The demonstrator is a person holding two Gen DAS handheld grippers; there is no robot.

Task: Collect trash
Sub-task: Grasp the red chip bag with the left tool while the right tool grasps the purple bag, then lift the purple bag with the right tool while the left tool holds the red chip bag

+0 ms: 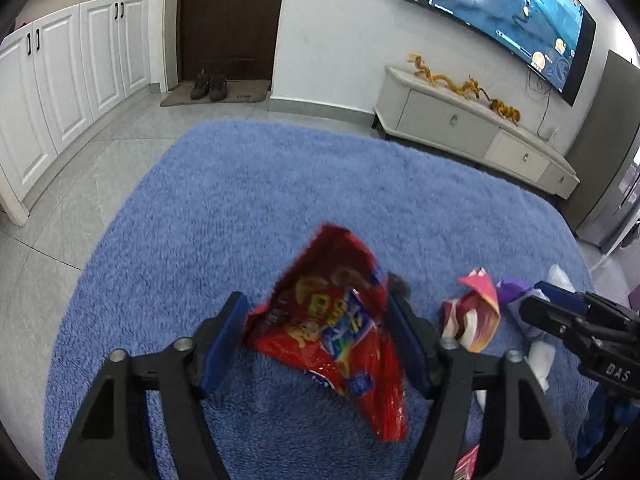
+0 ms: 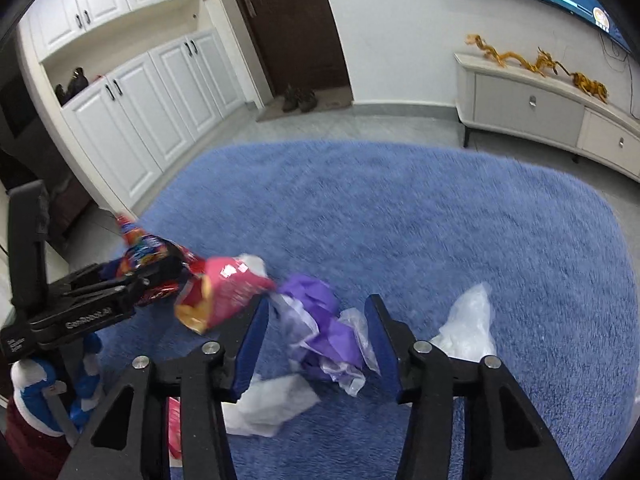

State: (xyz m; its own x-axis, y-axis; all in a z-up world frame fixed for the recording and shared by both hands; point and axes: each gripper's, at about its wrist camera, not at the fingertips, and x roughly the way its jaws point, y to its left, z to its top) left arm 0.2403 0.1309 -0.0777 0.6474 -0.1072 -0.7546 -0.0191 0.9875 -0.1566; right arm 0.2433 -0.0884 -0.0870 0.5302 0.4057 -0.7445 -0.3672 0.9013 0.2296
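Trash (image 2: pixel 320 320) mid-rug (image 1: pixel 280 184), edges clear.

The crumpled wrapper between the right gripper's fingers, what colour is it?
Purple wrapper, with clear plastic; shows best in the right wrist view.

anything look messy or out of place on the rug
Yes: wrappers litter the blue rug: a crumpled purple wrapper, a pink snack bag and clear plastic. The left gripper holds a torn-open red snack bag.
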